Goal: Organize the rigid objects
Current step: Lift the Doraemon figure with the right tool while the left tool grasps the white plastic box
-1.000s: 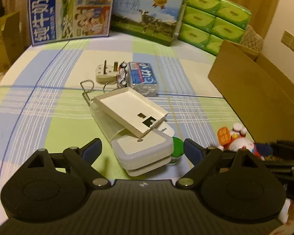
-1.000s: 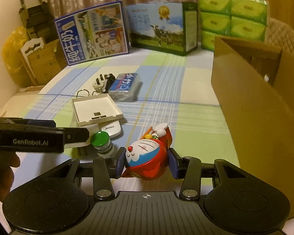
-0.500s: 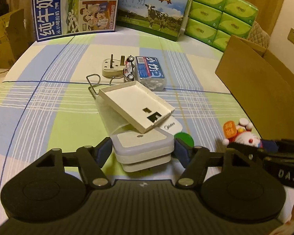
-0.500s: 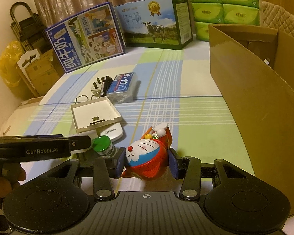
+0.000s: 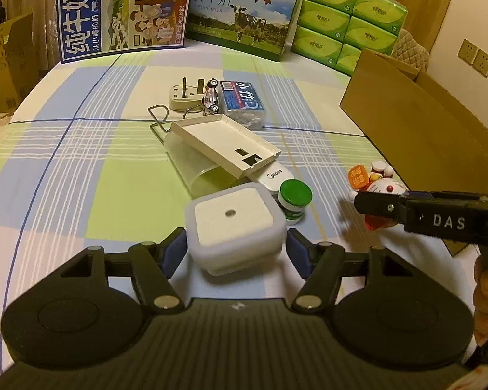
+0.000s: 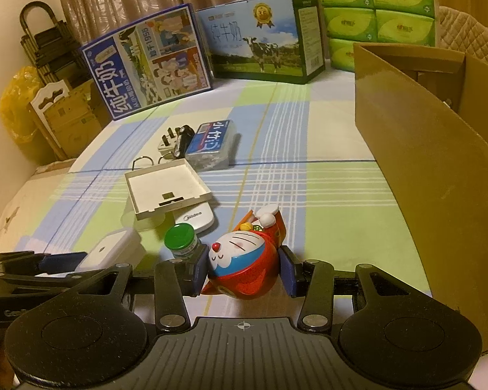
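A white square box [image 5: 234,224] with rounded corners sits between the blue pads of my left gripper [image 5: 234,250]. The jaws are closing on it, both pads are at its sides, and it sits apart from the pile. My right gripper [image 6: 244,269] is shut on a red and blue cat toy [image 6: 244,260] low over the checked cloth. In the left wrist view the toy [image 5: 379,188] shows at the right, behind the right gripper's finger [image 5: 380,204]. The right wrist view has the white square box [image 6: 114,250] at the lower left, next to a left finger [image 6: 61,260].
A green-capped bottle [image 5: 295,195], white remote [image 5: 273,175], shallow white tray [image 5: 221,146] on a clear cup [image 5: 195,165], plug adapter [image 5: 183,97], toy car [image 5: 210,96] and blue-label box [image 5: 242,104] lie mid-cloth. An open cardboard box [image 6: 439,162] stands right. Milk cartons [image 5: 240,16] and tissue packs [image 5: 348,22] line the back.
My left jaws have come in from wide apart onto the white square box, which has slid out from under the tray toward the camera. My right gripper keeps its hold on the toy.
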Available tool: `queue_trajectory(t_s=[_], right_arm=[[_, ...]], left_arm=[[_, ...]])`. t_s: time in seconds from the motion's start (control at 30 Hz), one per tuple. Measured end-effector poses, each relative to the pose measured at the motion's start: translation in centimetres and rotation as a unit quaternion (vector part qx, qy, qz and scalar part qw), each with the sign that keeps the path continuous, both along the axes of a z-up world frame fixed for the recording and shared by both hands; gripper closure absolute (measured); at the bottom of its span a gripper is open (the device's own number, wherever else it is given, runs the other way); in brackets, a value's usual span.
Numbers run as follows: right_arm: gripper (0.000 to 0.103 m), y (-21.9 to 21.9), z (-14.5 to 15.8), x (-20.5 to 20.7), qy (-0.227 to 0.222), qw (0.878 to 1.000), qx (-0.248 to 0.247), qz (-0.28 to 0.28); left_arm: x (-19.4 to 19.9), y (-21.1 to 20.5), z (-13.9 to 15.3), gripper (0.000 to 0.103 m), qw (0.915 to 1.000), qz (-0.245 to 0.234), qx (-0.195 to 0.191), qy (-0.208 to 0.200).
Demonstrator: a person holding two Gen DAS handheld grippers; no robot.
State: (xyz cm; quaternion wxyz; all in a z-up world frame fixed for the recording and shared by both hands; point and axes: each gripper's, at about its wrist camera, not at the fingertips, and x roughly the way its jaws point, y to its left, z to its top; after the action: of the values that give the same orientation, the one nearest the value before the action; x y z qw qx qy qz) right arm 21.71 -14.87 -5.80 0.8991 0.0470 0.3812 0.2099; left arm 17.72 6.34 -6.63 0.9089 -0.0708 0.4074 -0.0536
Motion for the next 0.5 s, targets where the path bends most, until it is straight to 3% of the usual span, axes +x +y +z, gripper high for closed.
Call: queue_trajectory(t_s=[0.1,0.33,0.5], right_arm=[[0.061,0.1,-0.2,0.1,0.002,1.0,-0.003,-0.001],[0.061,0.0,-0.3,0.2,0.004,1.0,-0.001,-0.003],[0.061,-0.1,-0.3,0.3,0.006,1.0,0.002,-0.004]], left_arm=[[0.6,-0.3,-0.3,0.041,0.9999,0.001,-0.013,0.002],[1.5,-1.2,-0.4,0.032,0.9998,0.014,-0.002,-0.012],[2.5,-1.4,-0.9,0.032,0.9995,0.031,0.005,-0.005]])
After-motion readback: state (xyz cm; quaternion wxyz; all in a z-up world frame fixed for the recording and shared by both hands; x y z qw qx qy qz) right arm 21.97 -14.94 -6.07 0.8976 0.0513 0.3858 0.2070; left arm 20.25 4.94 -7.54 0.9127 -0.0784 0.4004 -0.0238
